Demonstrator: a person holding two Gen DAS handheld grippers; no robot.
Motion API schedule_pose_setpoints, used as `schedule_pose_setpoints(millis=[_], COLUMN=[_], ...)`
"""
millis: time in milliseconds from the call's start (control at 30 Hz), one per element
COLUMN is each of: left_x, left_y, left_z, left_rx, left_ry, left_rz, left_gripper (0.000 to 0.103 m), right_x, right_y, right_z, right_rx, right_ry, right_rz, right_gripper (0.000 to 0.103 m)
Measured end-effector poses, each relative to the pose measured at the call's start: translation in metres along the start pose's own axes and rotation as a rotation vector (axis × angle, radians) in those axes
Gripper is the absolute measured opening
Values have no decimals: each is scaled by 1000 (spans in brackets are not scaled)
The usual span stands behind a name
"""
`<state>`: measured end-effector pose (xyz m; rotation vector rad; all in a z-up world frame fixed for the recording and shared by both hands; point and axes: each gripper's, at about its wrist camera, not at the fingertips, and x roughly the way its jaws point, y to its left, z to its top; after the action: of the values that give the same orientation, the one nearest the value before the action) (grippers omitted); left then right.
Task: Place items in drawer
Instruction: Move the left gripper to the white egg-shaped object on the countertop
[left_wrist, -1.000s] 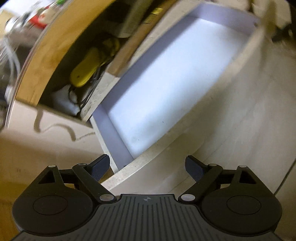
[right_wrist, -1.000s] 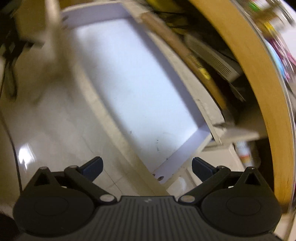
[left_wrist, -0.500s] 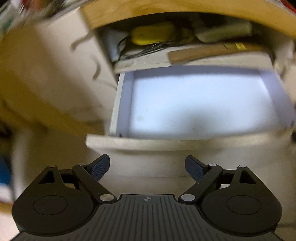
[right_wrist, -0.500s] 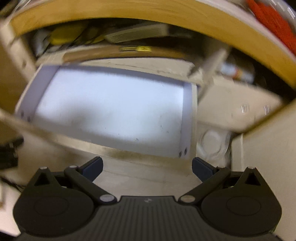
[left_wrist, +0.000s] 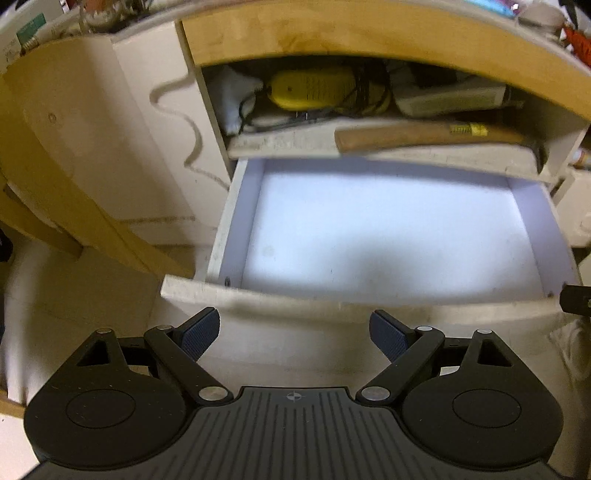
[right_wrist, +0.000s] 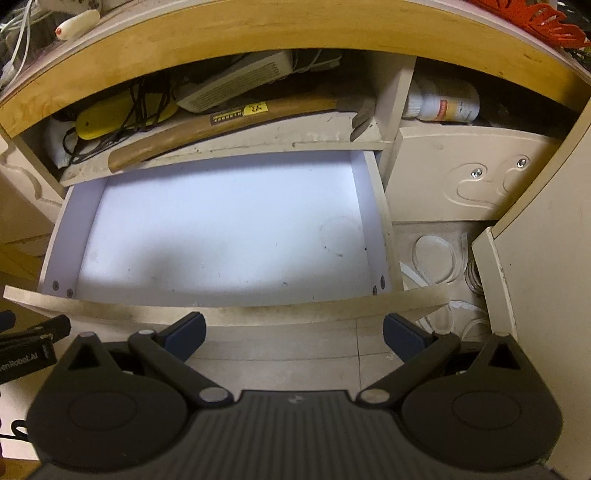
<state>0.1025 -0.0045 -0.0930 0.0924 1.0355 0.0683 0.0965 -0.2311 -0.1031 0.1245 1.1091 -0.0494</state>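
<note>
A white drawer (left_wrist: 229, 236) stands pulled open and holds nothing; it also shows in the right wrist view (right_wrist: 376, 225). On the shelf above lie a wooden-handled hammer (left_wrist: 424, 134) (right_wrist: 207, 129) and a yellow device (left_wrist: 310, 88) (right_wrist: 110, 118) with black cables. My left gripper (left_wrist: 294, 334) is open and empty in front of the drawer's front panel. My right gripper (right_wrist: 294, 334) is open and empty, also just before the drawer front.
A wooden desk edge (left_wrist: 369, 33) (right_wrist: 295, 29) overhangs the shelf. A white slotted box (right_wrist: 236, 79) lies behind the hammer. A white bottle (right_wrist: 443, 101) lies in the right compartment above a shut cream door (right_wrist: 461, 181). White tape loops (right_wrist: 432, 258) lie right of the drawer.
Both grippers have swung from steep tilted views to face the open drawer squarely and have backed off a little. Both have stayed open and empty.
</note>
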Motion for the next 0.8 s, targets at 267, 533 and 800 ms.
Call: schedule_pose_setpoints(millis=[267, 533, 800], left_x=[-48, -97, -121], left_y=[-3, -6, 0], left_z=[29, 59, 75], left_rx=[13, 28, -28], left_ry=[-279, -527, -664], left_rz=[-53, -99, -140], left_gripper=[89, 89, 89], right_x=[-37, -97, -148], right_y=[3, 4, 11], right_z=[20, 42, 45], right_rx=[16, 29, -41], right_ry=[-224, -551, -813], right_rz=[18, 53, 58], right_gripper=[103, 103, 103])
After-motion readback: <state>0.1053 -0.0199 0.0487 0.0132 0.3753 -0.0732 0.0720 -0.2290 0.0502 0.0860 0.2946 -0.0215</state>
